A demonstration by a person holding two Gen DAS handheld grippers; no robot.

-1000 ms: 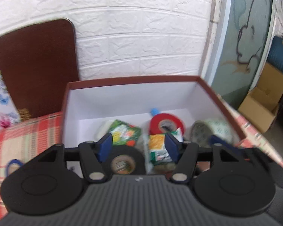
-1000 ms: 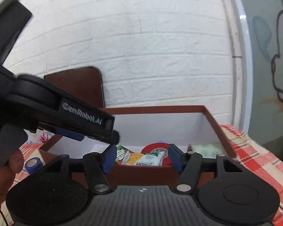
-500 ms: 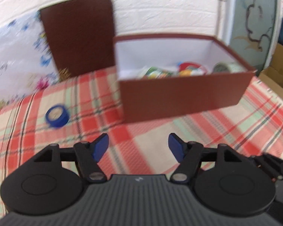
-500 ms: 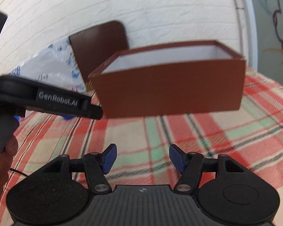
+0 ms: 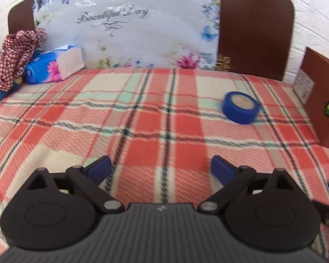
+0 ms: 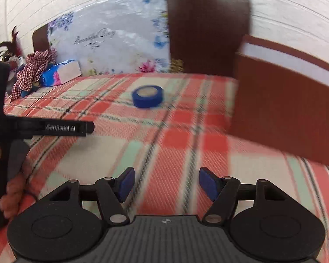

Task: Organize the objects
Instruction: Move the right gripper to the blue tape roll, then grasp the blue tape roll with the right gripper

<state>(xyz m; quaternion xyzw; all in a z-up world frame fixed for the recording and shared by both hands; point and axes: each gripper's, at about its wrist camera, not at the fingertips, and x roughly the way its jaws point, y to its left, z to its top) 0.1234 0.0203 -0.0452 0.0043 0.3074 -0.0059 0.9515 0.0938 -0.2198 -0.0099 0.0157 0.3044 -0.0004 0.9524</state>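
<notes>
Ahead of left gripper (image 5: 160, 168): bare plaid blanket (image 5: 142, 120). Obstacles: blue tape roll (image 5: 240, 107) ahead-right; brown box (image 6: 285, 114) beyond.

Left gripper (image 5: 160, 169) is spread really wide, blue pads (image 5: 98, 167) far apart with nothing between them; its jaws have just been opening. It's angled down a bit toward the bed. Right gripper (image 6: 166, 185) is parted too, not as wide, also empty, and its jaws have just been opening a little further. In the right wrist view the left gripper pokes in from the left edge, with the person's hand (image 6: 11, 192) wrapped round its handle.
</notes>
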